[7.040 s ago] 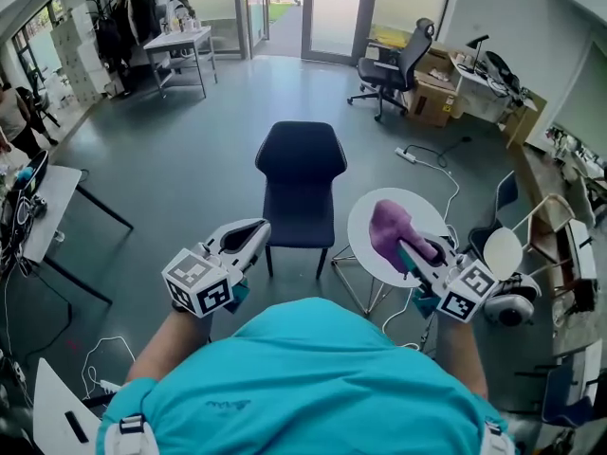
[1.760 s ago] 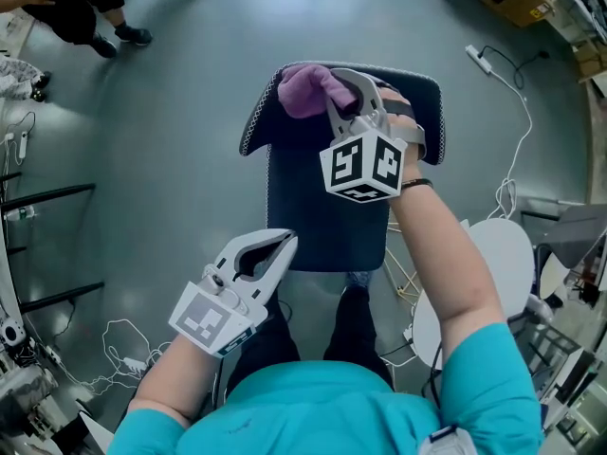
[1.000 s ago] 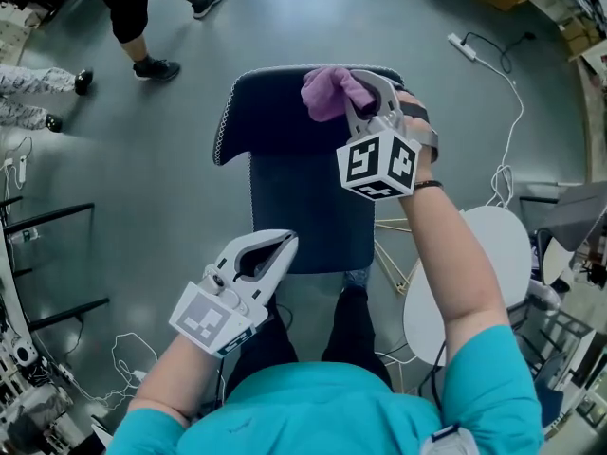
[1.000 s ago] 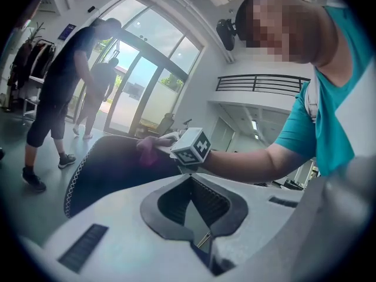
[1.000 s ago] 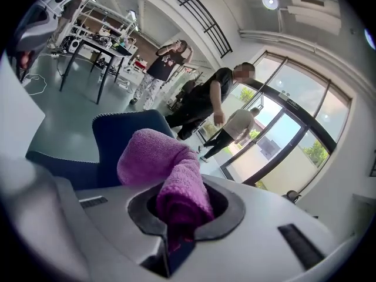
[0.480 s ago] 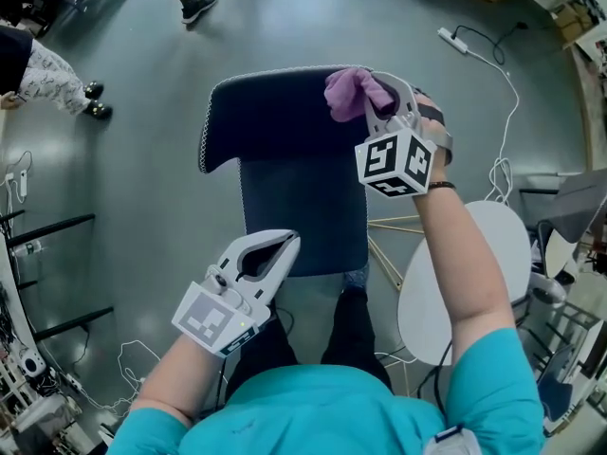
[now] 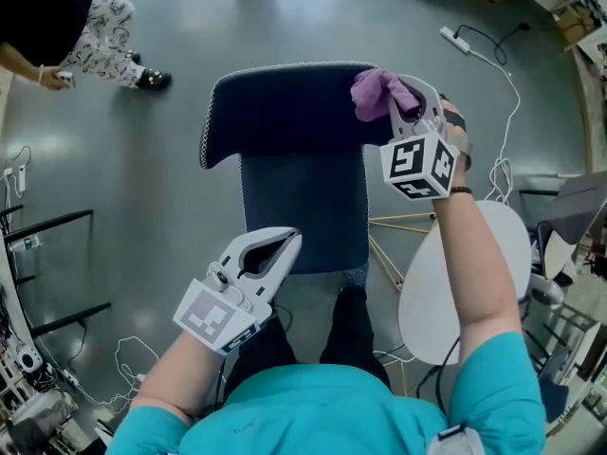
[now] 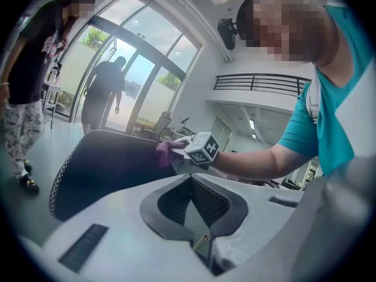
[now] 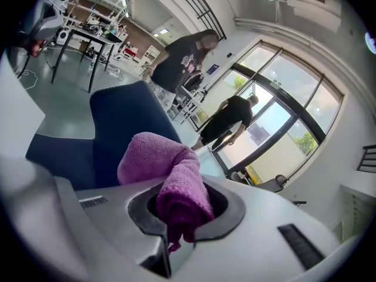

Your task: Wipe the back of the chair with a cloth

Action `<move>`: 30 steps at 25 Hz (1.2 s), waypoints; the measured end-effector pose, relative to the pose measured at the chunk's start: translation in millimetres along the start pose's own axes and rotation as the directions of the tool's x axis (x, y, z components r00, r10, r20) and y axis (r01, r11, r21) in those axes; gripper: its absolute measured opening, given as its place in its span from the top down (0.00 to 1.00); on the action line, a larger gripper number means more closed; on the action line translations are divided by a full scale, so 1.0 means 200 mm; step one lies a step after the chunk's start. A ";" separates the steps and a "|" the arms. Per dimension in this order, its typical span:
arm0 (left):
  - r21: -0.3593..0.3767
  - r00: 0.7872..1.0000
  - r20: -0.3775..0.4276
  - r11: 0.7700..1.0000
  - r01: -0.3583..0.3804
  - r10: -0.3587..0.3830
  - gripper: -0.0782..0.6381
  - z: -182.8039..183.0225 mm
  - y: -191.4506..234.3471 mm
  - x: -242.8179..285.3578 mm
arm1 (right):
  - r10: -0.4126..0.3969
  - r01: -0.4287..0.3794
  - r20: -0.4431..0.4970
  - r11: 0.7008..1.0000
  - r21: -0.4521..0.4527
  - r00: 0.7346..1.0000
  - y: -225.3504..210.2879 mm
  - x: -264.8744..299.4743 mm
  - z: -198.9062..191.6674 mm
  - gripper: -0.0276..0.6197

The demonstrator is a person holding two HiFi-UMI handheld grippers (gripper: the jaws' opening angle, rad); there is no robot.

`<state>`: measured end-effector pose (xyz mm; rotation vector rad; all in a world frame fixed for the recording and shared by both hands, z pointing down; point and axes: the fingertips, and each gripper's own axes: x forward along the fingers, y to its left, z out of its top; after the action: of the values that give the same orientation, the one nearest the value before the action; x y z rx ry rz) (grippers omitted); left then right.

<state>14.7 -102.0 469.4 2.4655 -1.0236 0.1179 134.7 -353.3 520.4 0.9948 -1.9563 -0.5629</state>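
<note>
Person: top left in the head view, standing on the grey floor, well apart from the chair.

Cables: loose on the floor at lower left.

Left gripper: held low, over the floor just left of the chair's front edge. Its jaws are pressed together with nothing between them; its own view shows only a thin slit at the tips.

Chair: dark blue, centre, with pale stitching along the back's rim. The back lies at the far side, the seat nearer the wearer.

Cloth: purple, bunched, lying against the right end of the chair back's top edge. In the right gripper view it bulges out ahead of the jaws, with the chair back just behind.

Right gripper: at the chair back's right corner, jaws pinching the cloth.

Table: white, round, just right of the chair, under the right forearm.

Power strip: on the floor at upper right, cord trailing.
</note>
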 end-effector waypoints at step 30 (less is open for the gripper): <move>-0.089 0.972 0.084 0.973 -0.212 0.220 0.88 -0.10 0.45 -0.73 | 0.570 -0.446 0.263 0.797 -0.408 0.778 1.49 -0.01 1.09 0.88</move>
<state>-151.1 -53.8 486.0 2.3008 -1.3106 0.0302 -176.5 -175.3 607.1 0.1109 -2.2515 -0.7597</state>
